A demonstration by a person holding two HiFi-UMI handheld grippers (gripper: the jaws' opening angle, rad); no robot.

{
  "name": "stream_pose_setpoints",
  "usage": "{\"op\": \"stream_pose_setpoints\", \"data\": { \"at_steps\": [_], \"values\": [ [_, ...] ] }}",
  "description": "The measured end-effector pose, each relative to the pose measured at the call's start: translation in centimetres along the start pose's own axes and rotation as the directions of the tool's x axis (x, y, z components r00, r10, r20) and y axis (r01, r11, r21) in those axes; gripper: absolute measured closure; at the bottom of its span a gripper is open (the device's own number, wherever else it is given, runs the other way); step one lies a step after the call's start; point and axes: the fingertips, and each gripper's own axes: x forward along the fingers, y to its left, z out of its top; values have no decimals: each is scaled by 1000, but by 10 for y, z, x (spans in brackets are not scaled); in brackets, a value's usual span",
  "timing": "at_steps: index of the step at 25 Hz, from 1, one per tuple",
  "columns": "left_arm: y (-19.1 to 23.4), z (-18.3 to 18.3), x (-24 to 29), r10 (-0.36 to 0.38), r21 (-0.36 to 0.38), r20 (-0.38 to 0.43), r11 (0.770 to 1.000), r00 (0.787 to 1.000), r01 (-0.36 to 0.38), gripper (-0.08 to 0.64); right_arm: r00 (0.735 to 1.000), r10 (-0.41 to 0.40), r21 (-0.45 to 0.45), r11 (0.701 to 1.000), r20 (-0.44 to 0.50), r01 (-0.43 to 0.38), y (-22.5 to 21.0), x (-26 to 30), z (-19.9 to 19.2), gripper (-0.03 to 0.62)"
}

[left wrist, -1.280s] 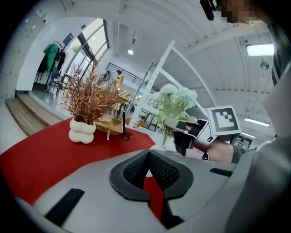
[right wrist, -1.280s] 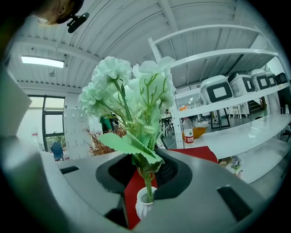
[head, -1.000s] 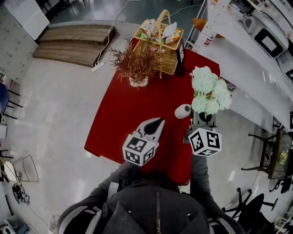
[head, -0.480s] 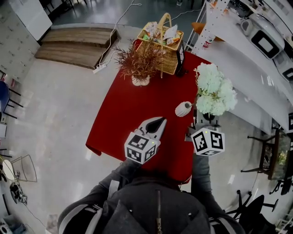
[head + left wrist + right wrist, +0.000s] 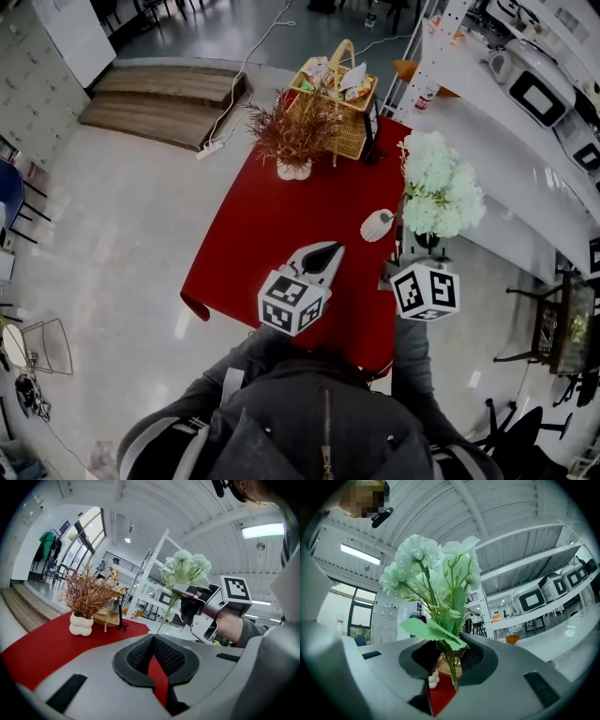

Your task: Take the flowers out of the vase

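Over the right edge of the counter (image 5: 272, 216), my right hand-held gripper (image 5: 418, 246) clamps the stems of the flowers (image 5: 439, 185), held beside the white vase (image 5: 377, 225). My left hand-held gripper (image 5: 323, 253) is closed and empty. Extraction looks complete; next I need a spot to lay them down.

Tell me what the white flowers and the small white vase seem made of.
The flowers look artificial, likely fabric and plastic with a matte finish: the leaf is flat with a cut zigzag edge. The vase is probably ceramic, being opaque, white and rounded, though it is too small to be sure.
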Motion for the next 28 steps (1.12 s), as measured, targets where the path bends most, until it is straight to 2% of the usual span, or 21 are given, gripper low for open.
{"op": "stream_pose_setpoints", "data": {
  "at_steps": [7, 15, 21, 28],
  "values": [
    [-14, -5, -9, -14, 21, -2, 1000, 1000, 14, 552, 1000, -2, -5, 1000, 1, 2, 6, -17, 2, 494],
    [-39, -17, -23, -23, 31, -14, 999, 1000, 23, 552, 999, -12, 21, 1000, -39, 12, 11, -53, -11, 494],
    [-65, -31, -42, -10, 19, -19, 1000, 1000, 10, 552, 995, -27, 57, 998, -101, 33, 18, -102, -28, 494],
    [-114, -56, -70, -15, 15, -15, 1000, 1000, 15, 552, 980, -47, 126, 989, -191, 72, 28, -186, -52, 494]
  ]
}}
